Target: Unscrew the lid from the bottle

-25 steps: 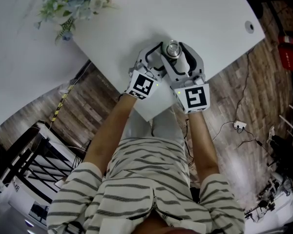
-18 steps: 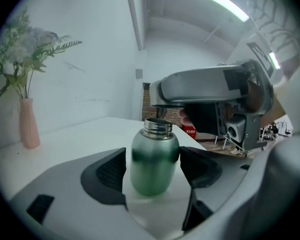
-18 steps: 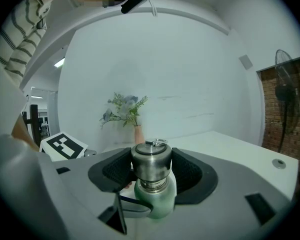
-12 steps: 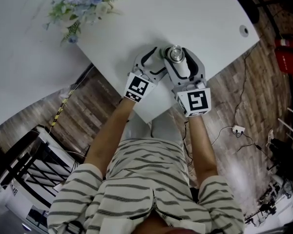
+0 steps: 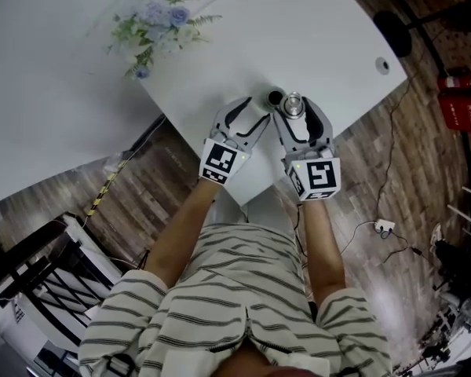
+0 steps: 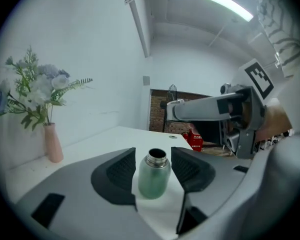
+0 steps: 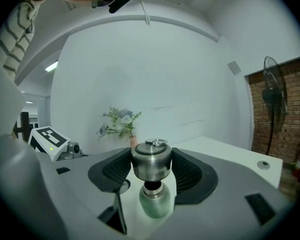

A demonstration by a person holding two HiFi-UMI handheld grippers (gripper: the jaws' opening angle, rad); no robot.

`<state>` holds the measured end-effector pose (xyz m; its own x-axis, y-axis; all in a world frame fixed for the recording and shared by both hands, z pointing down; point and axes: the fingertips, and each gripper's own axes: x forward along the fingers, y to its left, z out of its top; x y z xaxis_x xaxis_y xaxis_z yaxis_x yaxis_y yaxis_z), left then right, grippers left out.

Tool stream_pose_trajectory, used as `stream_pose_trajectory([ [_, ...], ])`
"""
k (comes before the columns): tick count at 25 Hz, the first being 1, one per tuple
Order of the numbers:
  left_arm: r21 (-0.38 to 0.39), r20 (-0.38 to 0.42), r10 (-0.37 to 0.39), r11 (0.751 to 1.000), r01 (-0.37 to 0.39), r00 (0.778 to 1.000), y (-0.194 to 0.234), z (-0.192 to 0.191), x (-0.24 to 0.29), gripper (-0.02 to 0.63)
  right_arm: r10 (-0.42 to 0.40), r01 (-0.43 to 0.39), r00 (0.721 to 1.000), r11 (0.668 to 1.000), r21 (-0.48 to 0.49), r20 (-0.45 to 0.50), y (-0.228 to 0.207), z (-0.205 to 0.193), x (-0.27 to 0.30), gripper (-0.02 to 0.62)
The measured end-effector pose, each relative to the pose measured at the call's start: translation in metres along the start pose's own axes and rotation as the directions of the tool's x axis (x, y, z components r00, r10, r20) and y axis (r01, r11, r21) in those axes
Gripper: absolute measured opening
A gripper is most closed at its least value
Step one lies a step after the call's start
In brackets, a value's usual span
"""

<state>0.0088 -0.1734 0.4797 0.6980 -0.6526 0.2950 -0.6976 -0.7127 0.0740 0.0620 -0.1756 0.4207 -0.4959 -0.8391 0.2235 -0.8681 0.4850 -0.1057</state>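
Bottle (image 6: 154, 180) on table (image 5: 322, 38), lid (image 7: 151, 166) in right gripper (image 7: 151, 157), vase (image 6: 53, 144) apart

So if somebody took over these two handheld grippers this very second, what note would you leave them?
Right gripper: shut on the round steel lid, lifted clear of the green metal bottle.
Left gripper: open, its jaws have just been closing; the bottle stands between them, not pressed.
Bottle: upright, mouth open, on the white table.
Done: lid unscrewed and off.
Left: probably only setting the lid down.
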Motion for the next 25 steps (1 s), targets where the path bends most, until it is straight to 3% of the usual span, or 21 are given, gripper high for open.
stream_pose_trajectory([
  [11, -0.059, 0.107, 0.081, 0.995, -0.075, 0.991, 0.000, 0.057, -0.044, 0.098, -0.086, 0.086, 0.996, 0.996, -0.006, 0.040, 0.006, 0.042, -0.029, 0.261],
  [15, -0.074, 0.140, 0.111, 0.992, -0.101, 0.984, -0.001, 0.082, -0.060, 0.006, -0.111, 0.111, 0.992, 0.994, 0.001, 0.059, 0.012, 0.059, -0.040, 0.261],
  [25, -0.037, 0.146, 0.127, 0.992, -0.122, 0.981, -0.007, 0.122, -0.092, 0.000, -0.155, 0.153, 0.983, 0.988, 0.027, 0.098, 0.022, 0.093, -0.062, 0.261],
])
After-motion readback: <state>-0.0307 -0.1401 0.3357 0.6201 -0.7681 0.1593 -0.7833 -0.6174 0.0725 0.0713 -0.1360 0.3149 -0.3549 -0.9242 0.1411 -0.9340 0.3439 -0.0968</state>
